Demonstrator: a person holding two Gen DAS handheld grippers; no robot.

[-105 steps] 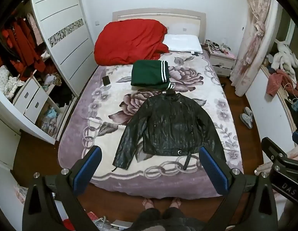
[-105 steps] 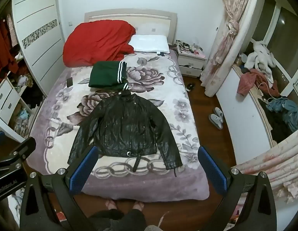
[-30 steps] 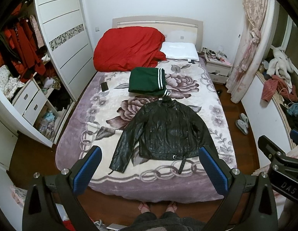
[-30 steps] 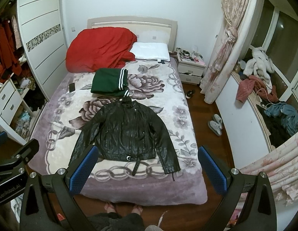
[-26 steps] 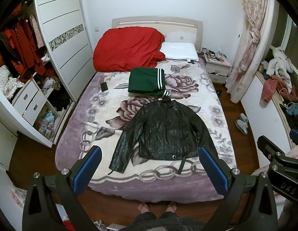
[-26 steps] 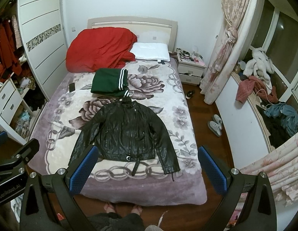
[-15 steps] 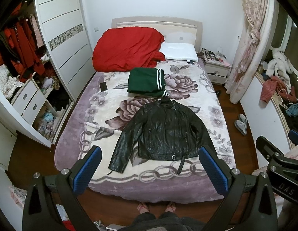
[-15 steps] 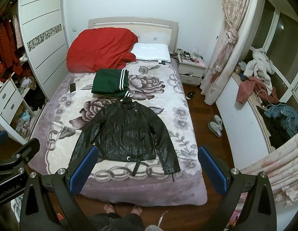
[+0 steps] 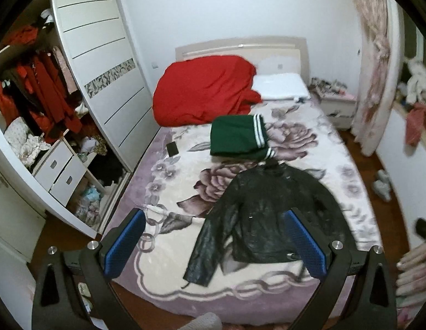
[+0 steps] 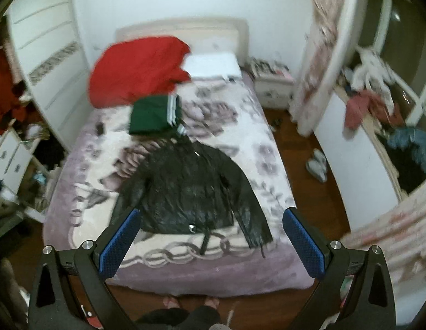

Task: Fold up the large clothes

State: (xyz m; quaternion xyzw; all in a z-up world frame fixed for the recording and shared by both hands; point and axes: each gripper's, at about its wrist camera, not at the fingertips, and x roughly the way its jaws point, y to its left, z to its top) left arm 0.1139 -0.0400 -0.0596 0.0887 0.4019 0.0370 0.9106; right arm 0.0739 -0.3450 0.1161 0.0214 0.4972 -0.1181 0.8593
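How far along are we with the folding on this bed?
Done: the green garment lies folded near the red duvet. In hand: nothing; left gripper and right gripper are open above the bed. Left: the black leather jacket, spread flat, sleeves out.

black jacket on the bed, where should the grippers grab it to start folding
Probably the two sleeve cuffs. The black jacket lies flat, sleeves splayed toward the foot of the bed. The left gripper and right gripper, both open, could come down from that near edge.

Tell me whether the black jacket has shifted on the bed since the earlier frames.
No. The black jacket still lies flat, collar just below the folded green garment; only the cameras moved.
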